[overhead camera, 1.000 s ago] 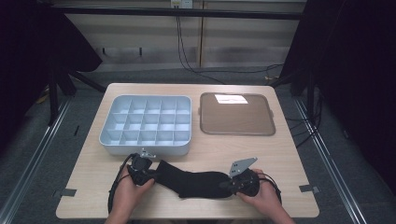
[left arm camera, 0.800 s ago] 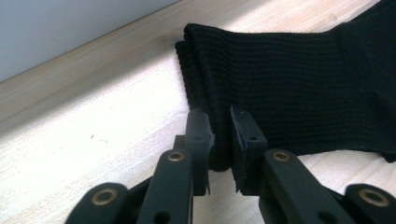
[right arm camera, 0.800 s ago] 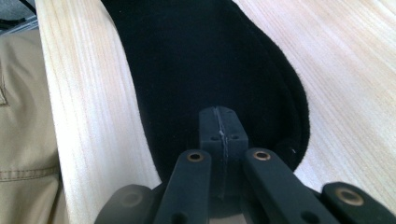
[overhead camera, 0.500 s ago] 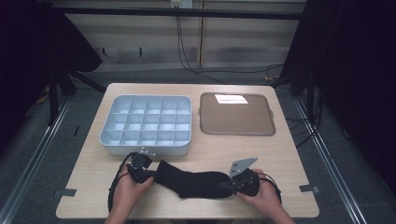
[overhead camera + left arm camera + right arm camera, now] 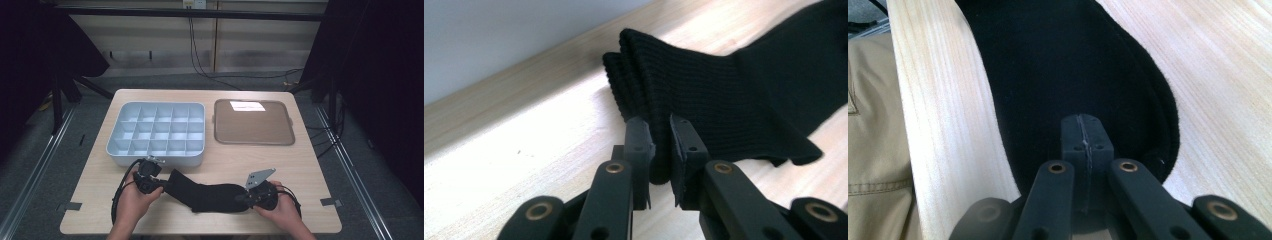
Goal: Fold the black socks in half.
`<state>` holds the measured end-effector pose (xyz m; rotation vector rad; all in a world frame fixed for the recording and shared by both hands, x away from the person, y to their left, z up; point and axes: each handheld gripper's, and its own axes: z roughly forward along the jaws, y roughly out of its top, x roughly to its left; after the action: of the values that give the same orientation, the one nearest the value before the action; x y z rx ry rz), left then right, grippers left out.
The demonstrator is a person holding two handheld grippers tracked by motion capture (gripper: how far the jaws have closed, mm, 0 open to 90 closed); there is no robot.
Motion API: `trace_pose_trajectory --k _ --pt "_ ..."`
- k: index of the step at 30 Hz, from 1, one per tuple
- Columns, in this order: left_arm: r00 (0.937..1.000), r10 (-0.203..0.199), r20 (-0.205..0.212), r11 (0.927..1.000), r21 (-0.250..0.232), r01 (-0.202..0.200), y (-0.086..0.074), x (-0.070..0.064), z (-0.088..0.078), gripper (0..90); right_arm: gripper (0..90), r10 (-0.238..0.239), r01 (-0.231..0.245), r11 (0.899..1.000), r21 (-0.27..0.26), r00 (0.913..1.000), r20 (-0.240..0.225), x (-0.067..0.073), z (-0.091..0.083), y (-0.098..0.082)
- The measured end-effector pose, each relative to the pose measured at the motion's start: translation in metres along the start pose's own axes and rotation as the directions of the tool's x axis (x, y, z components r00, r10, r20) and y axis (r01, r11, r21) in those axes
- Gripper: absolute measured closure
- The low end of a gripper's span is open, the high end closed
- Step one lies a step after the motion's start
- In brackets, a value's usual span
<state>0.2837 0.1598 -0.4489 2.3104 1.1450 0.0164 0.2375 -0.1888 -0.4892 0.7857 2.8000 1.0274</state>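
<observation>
Black sock (image 5: 210, 195): lies lengthwise on the tabletop (image 5: 310, 170) near its front edge, just in front of the compartment tray (image 5: 157, 132). Left gripper (image 5: 659, 145): fingers have just been closing, clamped on the ribbed cuff. Right gripper (image 5: 1083, 135): fingers pressed together on the sock's toe end.

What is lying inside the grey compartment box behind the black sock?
Every compartment of the grey box that faces the high view looks empty. Its front wall covers the floors of the nearest row, so those cannot be checked.
</observation>
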Motion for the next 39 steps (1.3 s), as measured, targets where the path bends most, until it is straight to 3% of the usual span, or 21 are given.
trace_pose_trajectory --k 11,13,19,29,39 --pt "0.9989 0.014 0.044 0.9995 -0.030 -0.013 0.009 -0.008 -0.009 79.9 90.0 -0.007 0.007 1.000 0.003 1.0000 0.001 -0.001 0.000 0.000" --pt "0.9985 0.026 0.049 0.9993 -0.027 -0.024 0.010 -0.010 -0.010 79.9 90.0 0.010 -0.010 1.000 -0.002 0.9999 -0.002 0.001 0.000 0.000" --pt "0.9968 0.053 0.060 0.9984 -0.025 -0.051 0.015 -0.018 -0.014 79.9 90.0 -0.008 0.008 1.000 0.003 0.9998 0.016 0.002 0.001 0.002" --pt "0.9901 0.104 0.094 0.9944 -0.027 -0.102 0.022 -0.036 -0.017 80.0 90.0 -0.015 0.016 1.000 -0.004 0.9999 0.007 0.007 0.006 0.006" --pt "0.9839 0.134 0.118 0.9910 -0.011 -0.134 0.029 -0.049 -0.009 79.9 90.0 -0.015 0.014 1.000 -0.010 0.9998 -0.010 0.012 0.011 0.011"
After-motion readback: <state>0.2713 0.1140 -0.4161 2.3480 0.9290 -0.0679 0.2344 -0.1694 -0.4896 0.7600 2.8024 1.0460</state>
